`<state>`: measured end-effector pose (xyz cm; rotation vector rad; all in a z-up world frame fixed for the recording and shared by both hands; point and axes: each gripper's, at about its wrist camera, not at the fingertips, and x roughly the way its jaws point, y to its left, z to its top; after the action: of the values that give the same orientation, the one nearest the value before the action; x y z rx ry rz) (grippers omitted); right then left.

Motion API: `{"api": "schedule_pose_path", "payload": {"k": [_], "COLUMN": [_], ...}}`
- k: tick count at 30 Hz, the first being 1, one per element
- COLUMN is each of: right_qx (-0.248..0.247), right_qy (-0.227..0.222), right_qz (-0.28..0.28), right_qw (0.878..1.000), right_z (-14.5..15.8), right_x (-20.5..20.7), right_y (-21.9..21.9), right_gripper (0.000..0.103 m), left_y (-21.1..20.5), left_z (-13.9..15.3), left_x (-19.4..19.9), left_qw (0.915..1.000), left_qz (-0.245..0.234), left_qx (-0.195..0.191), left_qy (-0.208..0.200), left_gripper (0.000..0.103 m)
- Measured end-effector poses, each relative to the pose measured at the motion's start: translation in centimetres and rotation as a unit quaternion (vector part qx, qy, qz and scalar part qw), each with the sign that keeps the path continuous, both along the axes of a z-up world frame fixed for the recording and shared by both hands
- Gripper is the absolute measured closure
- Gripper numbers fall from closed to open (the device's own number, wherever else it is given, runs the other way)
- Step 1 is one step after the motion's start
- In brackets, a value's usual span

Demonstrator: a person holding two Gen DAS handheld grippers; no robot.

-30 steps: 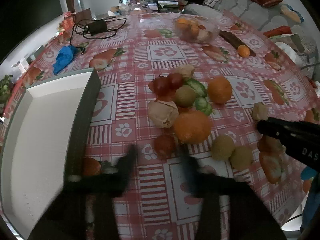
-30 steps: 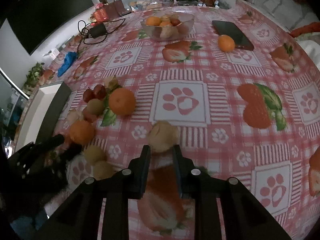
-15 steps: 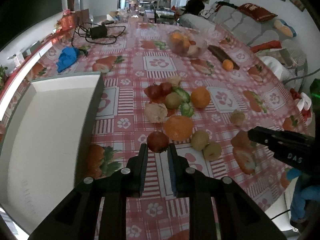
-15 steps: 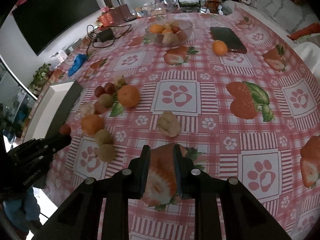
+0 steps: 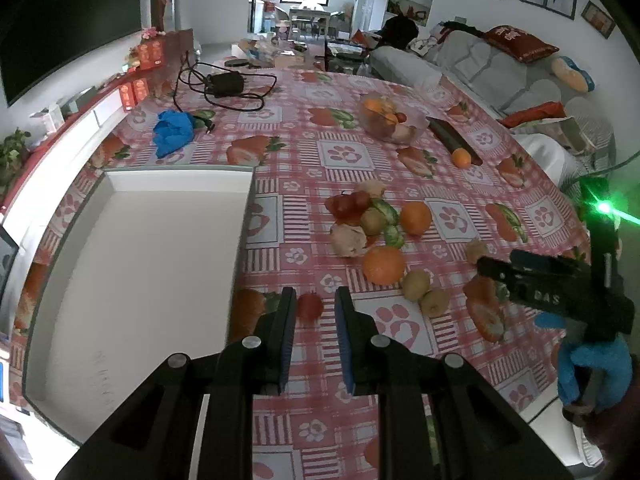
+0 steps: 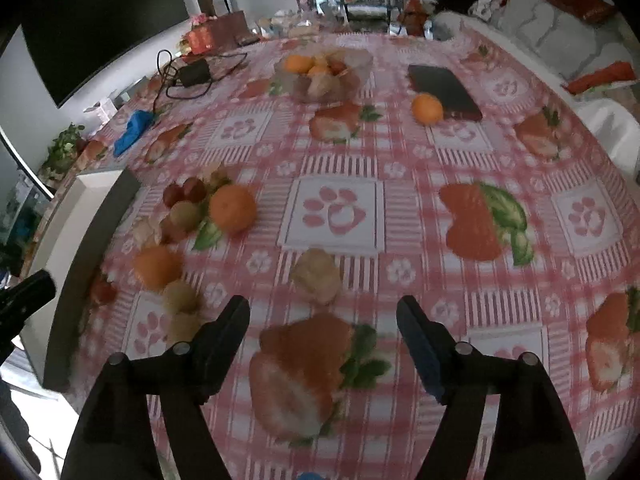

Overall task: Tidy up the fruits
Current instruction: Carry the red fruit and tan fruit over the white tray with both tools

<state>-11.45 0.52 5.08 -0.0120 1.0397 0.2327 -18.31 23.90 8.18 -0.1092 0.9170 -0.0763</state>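
My left gripper (image 5: 316, 304) is shut on a small red fruit (image 5: 309, 306), raised above the tablecloth just right of the white tray (image 5: 160, 264). On the cloth lies a pile with an orange (image 5: 383, 265), two kiwis (image 5: 416, 285), red fruits (image 5: 347, 205) and a beige fruit (image 5: 349, 239). My right gripper (image 6: 323, 312) has nothing between its fingers and its jaws are opening. A beige lumpy fruit (image 6: 316, 276) sits just ahead of them. The same pile (image 6: 232, 208) lies to the left in the right wrist view.
A glass bowl of fruit (image 6: 325, 74) stands at the far side, with a dark phone (image 6: 444, 90) and a small orange (image 6: 427, 109) beside it. A blue cloth (image 5: 173, 136) and a charger with cable (image 5: 225, 83) lie far left. The tray's grey wall (image 6: 94, 240) borders the pile.
My left gripper closed on the small red fruit and carried it up and left, away from the pile toward the tray. My right gripper went from shut to wide apart.
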Motion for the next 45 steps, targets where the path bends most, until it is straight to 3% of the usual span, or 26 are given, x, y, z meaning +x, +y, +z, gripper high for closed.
{"api": "schedule_pose_path", "payload": {"k": [4, 5, 6, 7, 9, 15, 21, 27, 30, 34, 37, 42, 44, 45], "right_qx": [-0.017, -0.023, -0.025, -0.025, -0.029, -0.007, -0.004, 0.003, 0.006, 0.007, 0.010, 0.012, 0.015, 0.016], "right_qy": [0.005, 0.010, 0.019, 0.031, 0.022, 0.024, 0.022, 0.021, 0.019, 0.020, 0.017, 0.016, 0.017, 0.016], "right_qz": [0.014, 0.013, 0.011, 0.007, 0.000, 0.000, 0.010, 0.011, 0.011, 0.011, 0.010, 0.008, 0.007, 0.008], "right_qw": [1.000, 1.000, 0.999, 0.999, 0.999, 1.000, 1.000, 1.000, 1.000, 1.000, 1.000, 1.000, 1.000, 1.000], "right_z": [-0.7, -1.1, -1.6, -2.1, -2.1, -1.6, -1.0, -0.7, -0.5, -0.4, -0.2, 0.0, 0.2, 0.3], "right_x": [1.3, 1.6, 1.8, 1.9, 1.9, 1.1, -0.1, -0.4, -0.7, -0.8, -1.2, -1.4, -1.4, -1.4], "right_y": [1.6, 1.9, 2.1, 2.1, 1.9, 0.9, 0.6, 0.4, 0.1, -0.1, -0.3, -0.7, -0.8, -0.8], "right_gripper": [0.028, 0.035, 0.060, 0.070, 0.077, 0.077, 0.077, 0.077, 0.077, 0.077, 0.077, 0.077, 0.077, 0.077], "left_y": [0.7, 0.9, 1.1, 1.3, 1.4, -1.5, -3.2, -4.3, -4.2, -4.9, -5.6, -6.8, -6.7, -6.4], "left_z": [0.1, 0.0, -0.1, -0.3, -0.6, -2.9, -5.6, -6.0, -5.5, -5.8, -5.9, -6.2, -6.2, -6.2], "left_x": [-0.1, -0.2, -0.2, -0.3, -0.4, 0.4, 2.3, 3.7, 3.2, 3.4, 3.8, 4.6, 4.9, 5.0], "left_qw": [1.0000, 0.9999, 0.9999, 0.9998, 0.9998, 0.9983, 0.9973, 0.9968, 0.9967, 0.9962, 0.9953, 0.9959, 0.9960, 0.9958], "left_qz": [0.008, 0.010, 0.011, 0.012, 0.010, -0.034, -0.037, -0.048, -0.053, -0.058, -0.063, -0.061, -0.058, -0.057], "left_qx": [-0.004, -0.004, -0.006, -0.010, -0.012, 0.003, 0.011, 0.008, -0.021, -0.014, -0.030, -0.005, -0.004, -0.013], "left_qy": [0.000, 0.001, 0.004, 0.008, 0.014, 0.047, 0.062, 0.063, 0.059, 0.064, 0.067, 0.066, 0.068, 0.071], "left_gripper": [0.081, 0.081, 0.081, 0.081, 0.081, 0.081, 0.072, 0.066, 0.063, 0.057, 0.057, 0.059, 0.081, 0.081]}}
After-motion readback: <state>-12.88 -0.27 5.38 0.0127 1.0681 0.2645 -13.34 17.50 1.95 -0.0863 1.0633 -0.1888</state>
